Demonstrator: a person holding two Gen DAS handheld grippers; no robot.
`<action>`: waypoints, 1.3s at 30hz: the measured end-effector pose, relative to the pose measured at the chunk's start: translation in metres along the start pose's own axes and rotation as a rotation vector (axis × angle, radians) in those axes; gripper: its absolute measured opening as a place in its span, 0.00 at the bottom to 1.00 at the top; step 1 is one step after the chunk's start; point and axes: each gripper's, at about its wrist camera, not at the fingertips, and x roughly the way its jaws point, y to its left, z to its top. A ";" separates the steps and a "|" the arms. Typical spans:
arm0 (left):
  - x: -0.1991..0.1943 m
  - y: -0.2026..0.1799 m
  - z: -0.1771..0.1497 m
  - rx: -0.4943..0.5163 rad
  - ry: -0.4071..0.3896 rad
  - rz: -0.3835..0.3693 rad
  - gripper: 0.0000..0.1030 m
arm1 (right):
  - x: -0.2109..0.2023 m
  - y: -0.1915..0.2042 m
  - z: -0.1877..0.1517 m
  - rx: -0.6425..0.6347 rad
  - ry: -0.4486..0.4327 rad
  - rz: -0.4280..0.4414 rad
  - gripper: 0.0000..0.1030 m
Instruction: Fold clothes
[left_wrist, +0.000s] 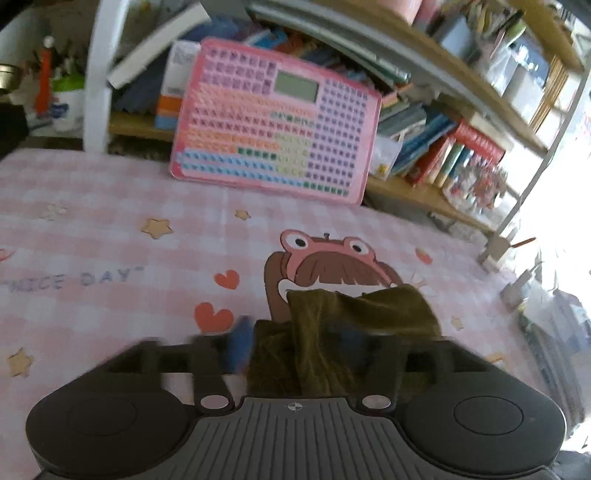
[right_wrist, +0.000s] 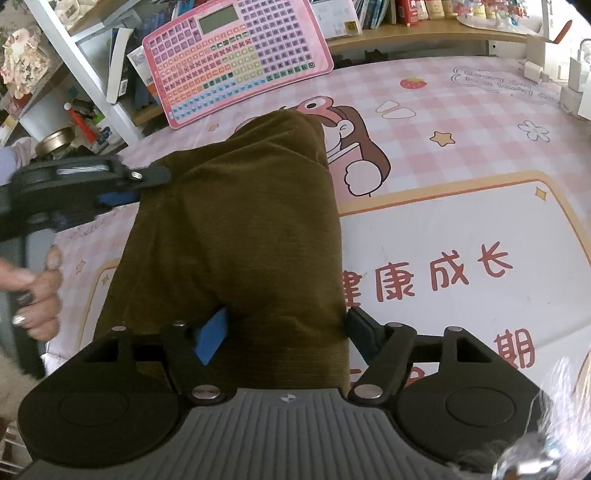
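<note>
From the left wrist camera, the left gripper (left_wrist: 295, 343) is clenched on a bunched fold of the olive-brown garment (left_wrist: 354, 314), the cloth gathered between its blue-padded fingers (left_wrist: 240, 347) and spilling forward in a crumpled flap onto the desk (left_wrist: 110, 229), which is covered by a pink checked mat printed with stars, hearts, the words "NICE DAY" and a cartoon figure in a frog hat (left_wrist: 325, 258). The view is blurred. Beyond the mat a pink keyboard-style toy board (left_wrist: 277, 122) leans against a bookshelf (left_wrist: 443, 147) crowded with books. From the right wrist camera, the garment (right_wrist: 240, 229) lies in a long band running away from the camera across the mat, its far end reaching the cartoon figure (right_wrist: 351, 147). The right gripper (right_wrist: 284, 332) has its fingers spread on either side of the near end of the cloth, the blue pad (right_wrist: 210, 339) touching its left edge and the dark finger just beside its right edge, not pinching it. At the left, the left gripper (right_wrist: 140, 184) grips the garment's left edge, with the person's left hand (right_wrist: 37, 295) below it. The toy board (right_wrist: 236, 55) stands at the back of the desk (right_wrist: 480, 110).
</note>
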 end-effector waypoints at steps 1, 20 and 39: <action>-0.006 0.000 -0.004 -0.001 0.009 -0.015 0.78 | -0.001 -0.003 0.001 0.014 -0.001 0.009 0.68; 0.009 0.019 -0.056 -0.271 0.228 -0.134 0.47 | 0.002 -0.030 0.013 0.246 0.050 0.146 0.39; -0.007 0.004 -0.062 -0.176 0.283 -0.144 0.48 | -0.016 -0.023 0.001 0.138 0.066 0.126 0.44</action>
